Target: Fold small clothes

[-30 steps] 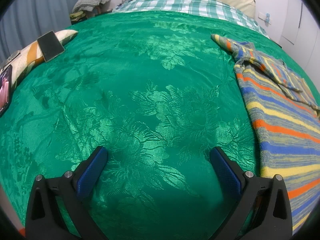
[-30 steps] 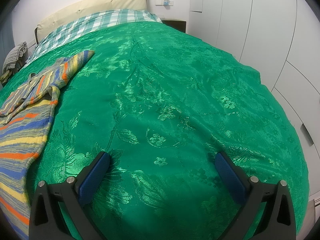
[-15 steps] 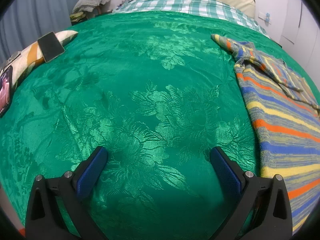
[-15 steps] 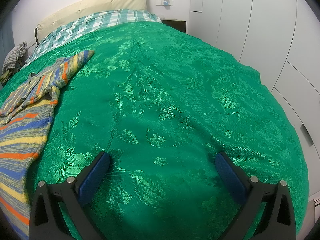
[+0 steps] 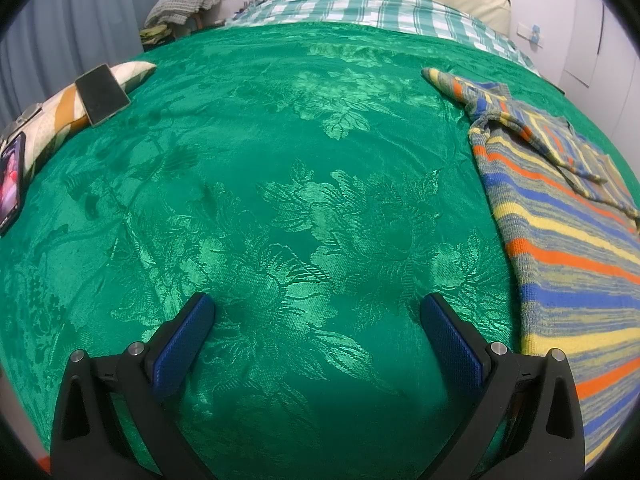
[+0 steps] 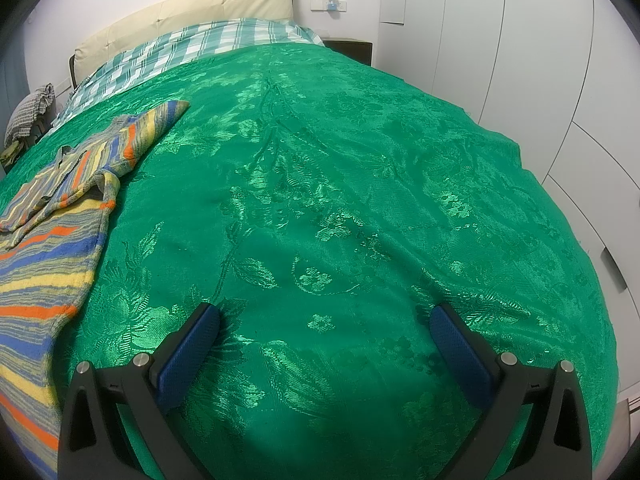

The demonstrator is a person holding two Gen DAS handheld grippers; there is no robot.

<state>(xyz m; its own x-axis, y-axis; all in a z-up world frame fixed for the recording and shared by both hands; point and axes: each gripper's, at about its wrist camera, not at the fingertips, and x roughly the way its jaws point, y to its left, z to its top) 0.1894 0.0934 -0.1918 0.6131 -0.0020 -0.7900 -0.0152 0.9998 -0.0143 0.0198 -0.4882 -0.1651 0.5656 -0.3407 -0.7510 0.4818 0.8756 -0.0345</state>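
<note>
A striped knit garment, blue, orange, yellow and grey, lies flat on the green bedspread, with one sleeve folded across its body. It is at the right of the left wrist view and at the left of the right wrist view. My left gripper is open and empty over bare bedspread, left of the garment. My right gripper is open and empty over bare bedspread, right of the garment.
A cushion with a phone on it lies at the bed's left edge, and a second lit phone beside it. Checked sheet and headboard lie at the far end. White wardrobes stand to the right.
</note>
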